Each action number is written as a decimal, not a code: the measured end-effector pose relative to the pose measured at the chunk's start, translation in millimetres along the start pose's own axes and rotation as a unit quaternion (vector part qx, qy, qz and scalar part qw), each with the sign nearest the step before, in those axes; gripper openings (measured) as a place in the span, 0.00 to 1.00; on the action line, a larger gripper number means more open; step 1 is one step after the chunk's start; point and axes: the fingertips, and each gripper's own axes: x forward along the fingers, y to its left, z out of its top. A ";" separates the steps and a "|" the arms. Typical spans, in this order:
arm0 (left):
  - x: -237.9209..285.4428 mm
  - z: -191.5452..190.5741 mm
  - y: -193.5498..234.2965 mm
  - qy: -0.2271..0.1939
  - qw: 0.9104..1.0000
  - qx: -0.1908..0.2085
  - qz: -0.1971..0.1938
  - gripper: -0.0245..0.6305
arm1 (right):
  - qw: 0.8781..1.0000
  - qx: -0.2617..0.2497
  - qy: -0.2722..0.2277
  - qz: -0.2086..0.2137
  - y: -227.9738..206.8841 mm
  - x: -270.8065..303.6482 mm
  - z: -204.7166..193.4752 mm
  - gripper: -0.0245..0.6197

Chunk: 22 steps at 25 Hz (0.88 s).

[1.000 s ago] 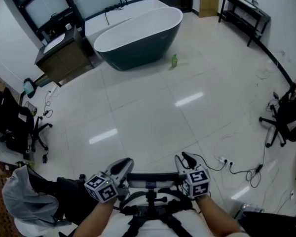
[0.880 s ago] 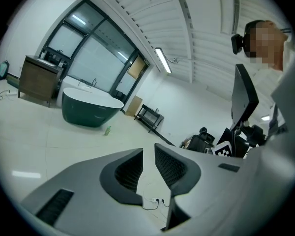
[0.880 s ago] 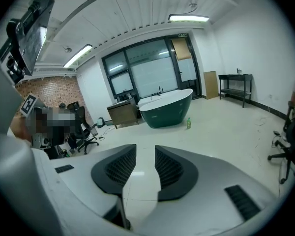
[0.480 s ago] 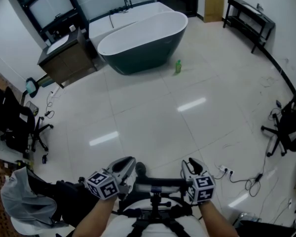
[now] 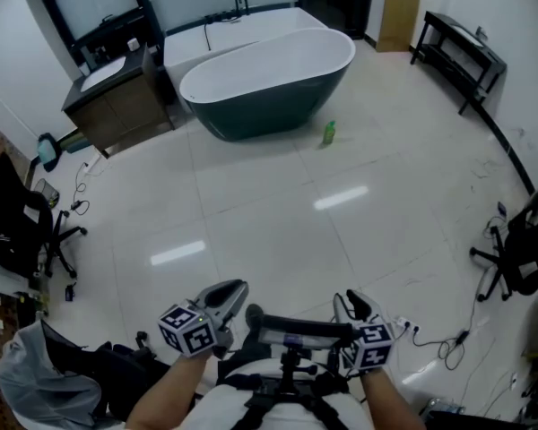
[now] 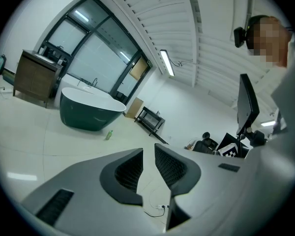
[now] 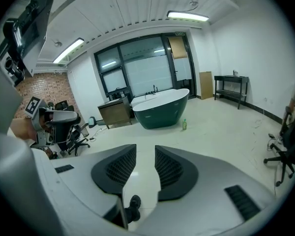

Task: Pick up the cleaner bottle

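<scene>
floor: glossy pale tiles, strong glare
bathtub: smooth; dark matt shell, glossy white inside
cabinet: brown wood, upper left
cleaner bottle: green plastic
left gripper: matt grey plastic, ribbed dark pads

Glossy white tile floor, dk-green tub by big windows, wood vanity, blk console table, office chairs

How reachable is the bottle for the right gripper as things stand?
Probably not yet. The bottle stands by the bathtub, far across the floor from the right gripper. Nothing blocks the way; walking closer would likely be needed first.
</scene>
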 end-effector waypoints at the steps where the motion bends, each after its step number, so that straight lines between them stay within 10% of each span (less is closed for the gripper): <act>1: 0.1 6.7 9.0 0.002 1.000 0.001 -0.002 0.15 | 1.000 -0.001 -0.001 -0.002 6.2 7.6 7.0 0.22; 22: 2.8 67.4 119.1 0.020 0.999 -0.022 -0.043 0.15 | 0.999 0.020 -0.009 -0.038 61.9 98.9 79.2 0.22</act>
